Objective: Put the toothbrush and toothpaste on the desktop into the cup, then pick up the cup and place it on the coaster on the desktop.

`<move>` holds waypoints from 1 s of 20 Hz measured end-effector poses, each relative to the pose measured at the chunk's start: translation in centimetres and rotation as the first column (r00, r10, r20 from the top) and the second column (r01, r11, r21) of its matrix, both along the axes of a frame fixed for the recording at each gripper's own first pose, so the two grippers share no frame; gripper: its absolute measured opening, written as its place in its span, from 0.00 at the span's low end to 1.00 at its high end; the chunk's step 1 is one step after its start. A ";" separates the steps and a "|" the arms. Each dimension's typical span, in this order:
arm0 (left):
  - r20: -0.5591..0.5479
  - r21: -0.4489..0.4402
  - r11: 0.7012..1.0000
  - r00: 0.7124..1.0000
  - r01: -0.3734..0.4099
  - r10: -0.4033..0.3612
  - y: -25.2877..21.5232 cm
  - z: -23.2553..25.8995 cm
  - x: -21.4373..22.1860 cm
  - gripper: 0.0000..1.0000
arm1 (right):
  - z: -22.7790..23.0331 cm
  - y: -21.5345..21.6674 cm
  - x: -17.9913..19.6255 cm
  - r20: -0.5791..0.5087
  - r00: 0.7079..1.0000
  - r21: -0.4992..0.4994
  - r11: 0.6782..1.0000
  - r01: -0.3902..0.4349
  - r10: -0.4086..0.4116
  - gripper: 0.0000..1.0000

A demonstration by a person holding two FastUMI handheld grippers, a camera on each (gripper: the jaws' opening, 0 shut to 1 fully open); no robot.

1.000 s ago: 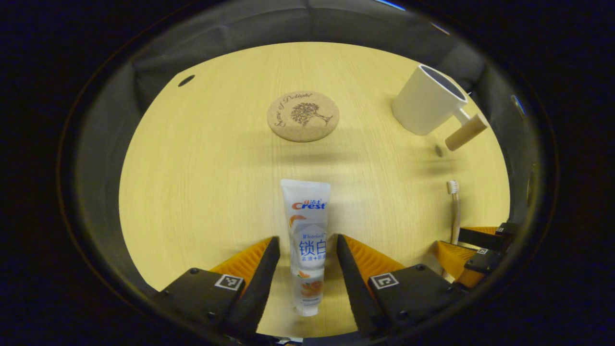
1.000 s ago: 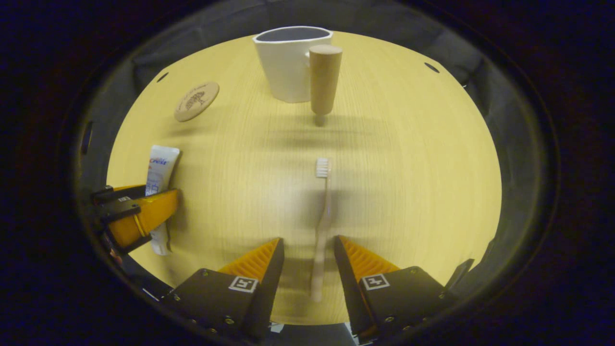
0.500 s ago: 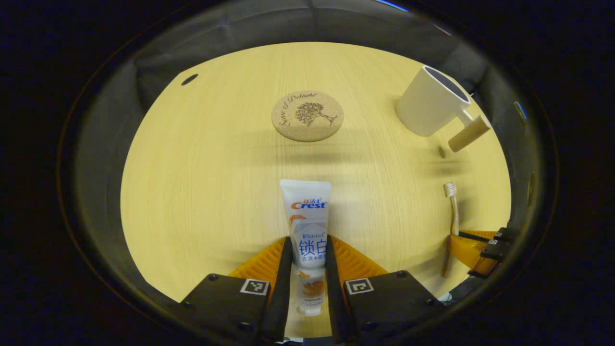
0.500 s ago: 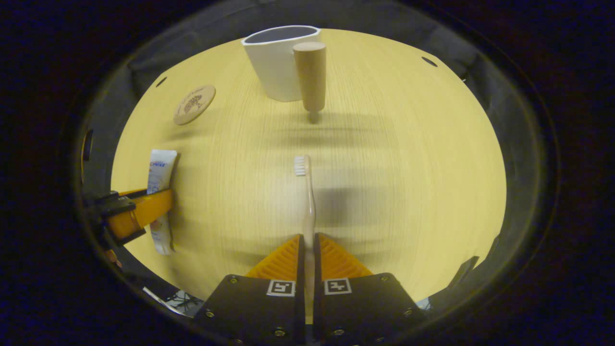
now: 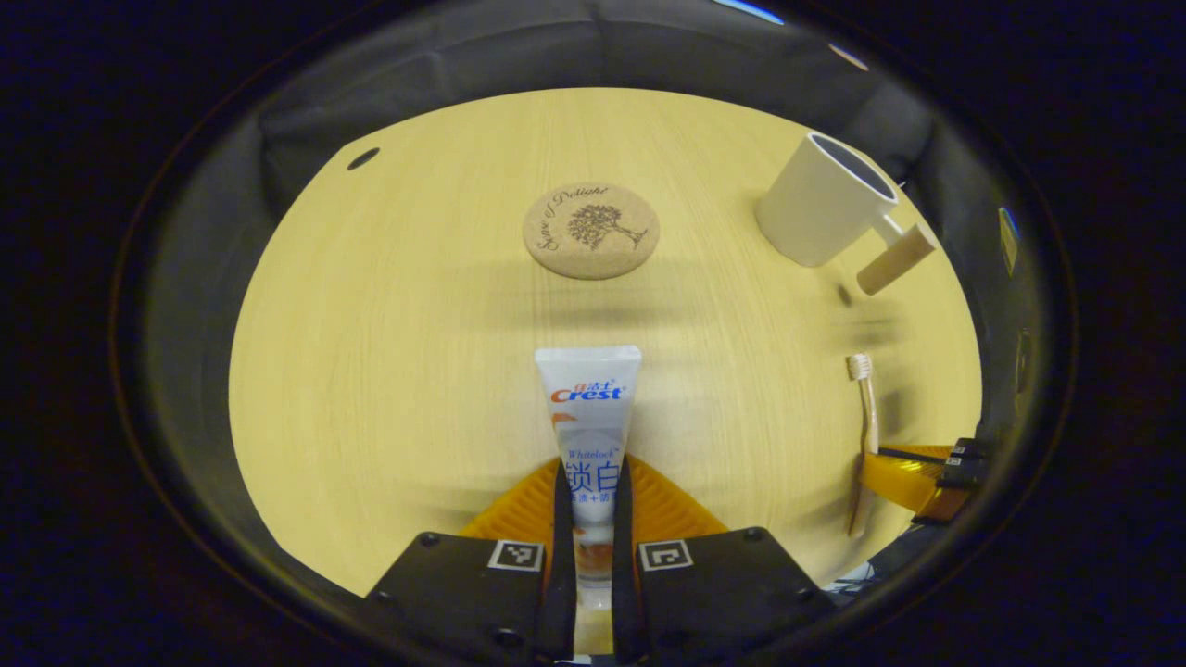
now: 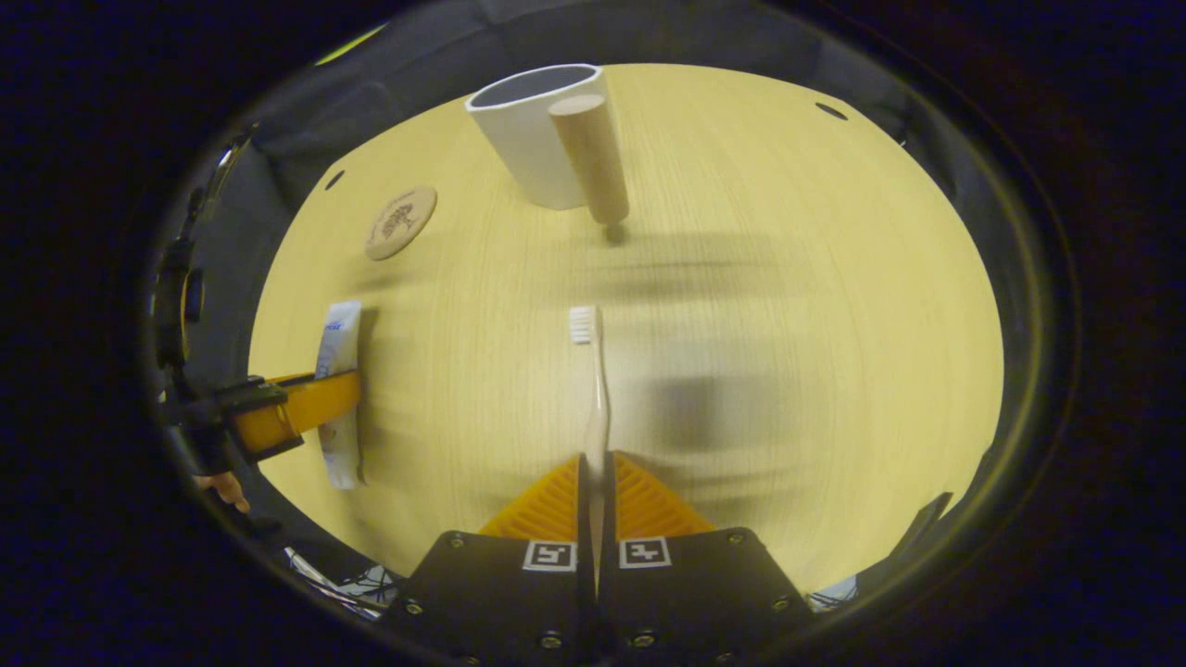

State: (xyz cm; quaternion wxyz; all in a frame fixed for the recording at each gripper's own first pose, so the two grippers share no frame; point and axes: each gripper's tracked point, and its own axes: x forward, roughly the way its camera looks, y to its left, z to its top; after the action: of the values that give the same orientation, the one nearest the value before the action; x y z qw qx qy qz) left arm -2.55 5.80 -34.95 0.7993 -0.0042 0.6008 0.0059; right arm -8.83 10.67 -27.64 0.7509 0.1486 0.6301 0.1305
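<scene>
My left gripper (image 5: 587, 486) is shut on the white toothpaste tube (image 5: 587, 403), which points forward over the wooden table (image 5: 389, 324). A round cork coaster (image 5: 591, 231) lies straight ahead of it. The white cup (image 5: 824, 211) with a wooden handle (image 5: 895, 260) stands at the far right. In the right gripper view, my right gripper (image 6: 596, 482) is shut on the toothbrush (image 6: 593, 389), bristles forward, with the cup (image 6: 537, 134) and its handle (image 6: 589, 157) beyond. The left gripper (image 6: 306, 408) holds the toothpaste (image 6: 338, 357) at the left there; the coaster (image 6: 400, 222) lies farther off.
Dark cloth walls ring the table on all sides. Small dark holes (image 5: 361, 158) mark the table's far corners (image 6: 831, 111). In the left gripper view, the right gripper (image 5: 917, 472) and the toothbrush (image 5: 864, 417) sit at the lower right edge.
Both grippers closed: the left onto the toothpaste tube, the right onto the toothbrush handle. Both have since shifted slightly, and the tube looks a little raised.
</scene>
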 end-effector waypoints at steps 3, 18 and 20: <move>0.045 -0.009 1.000 0.999 -0.006 0.007 0.0 0.6 0.4 0.23 | 0.6 0.5 0.4 0.060 0.998 0.025 1.000 -0.003 0.001 0.03; 0.433 -0.039 0.999 0.901 -0.008 0.024 -1.0 7.9 4.8 0.23 | 9.4 1.6 6.9 0.546 0.828 0.192 0.981 0.022 -0.125 0.02; 0.496 -0.045 0.999 0.868 -0.003 0.025 -1.2 9.3 6.0 0.23 | 10.6 1.5 8.2 0.597 0.791 0.196 0.980 0.020 -0.136 0.02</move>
State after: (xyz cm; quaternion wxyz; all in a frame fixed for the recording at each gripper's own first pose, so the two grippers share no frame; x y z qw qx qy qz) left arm 3.44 4.64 -25.69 0.9265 -0.0268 0.3754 -0.0025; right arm -0.63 12.13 -17.02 0.9015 0.1917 0.3348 0.1962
